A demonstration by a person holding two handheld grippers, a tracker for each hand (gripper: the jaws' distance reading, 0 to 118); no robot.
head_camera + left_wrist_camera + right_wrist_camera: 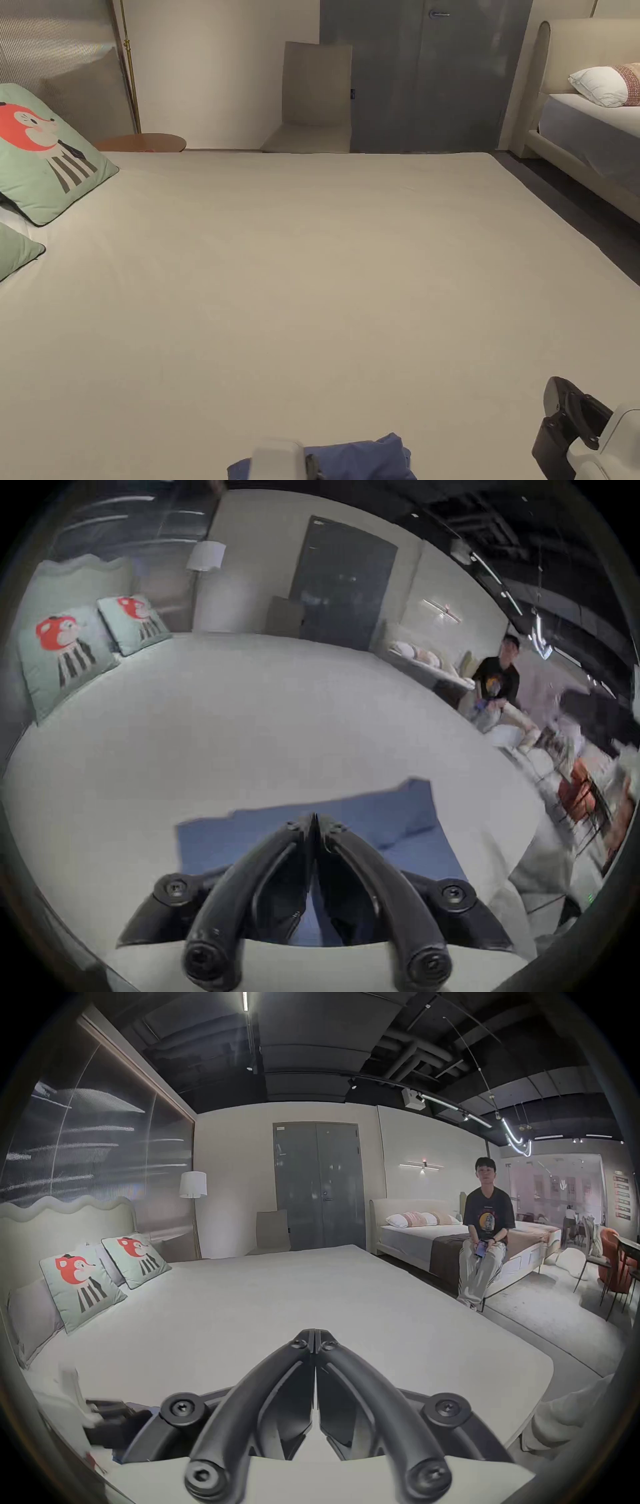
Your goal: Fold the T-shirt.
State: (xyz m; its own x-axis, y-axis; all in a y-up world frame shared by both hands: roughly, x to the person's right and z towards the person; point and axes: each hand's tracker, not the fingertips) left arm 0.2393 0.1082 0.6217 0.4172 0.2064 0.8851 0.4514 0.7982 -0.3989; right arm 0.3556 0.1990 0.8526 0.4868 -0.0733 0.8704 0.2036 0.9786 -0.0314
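The blue T-shirt lies on the bed at the lower centre of the left gripper view. The left gripper sits above it, jaws together on nothing. In its own view the right gripper at lower centre is likewise closed and empty.

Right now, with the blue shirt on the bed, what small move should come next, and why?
Probably open the left gripper over the T-shirt: its jaws are closed with nothing between them, above the blue cloth on the bed, so it cannot pinch an edge yet.
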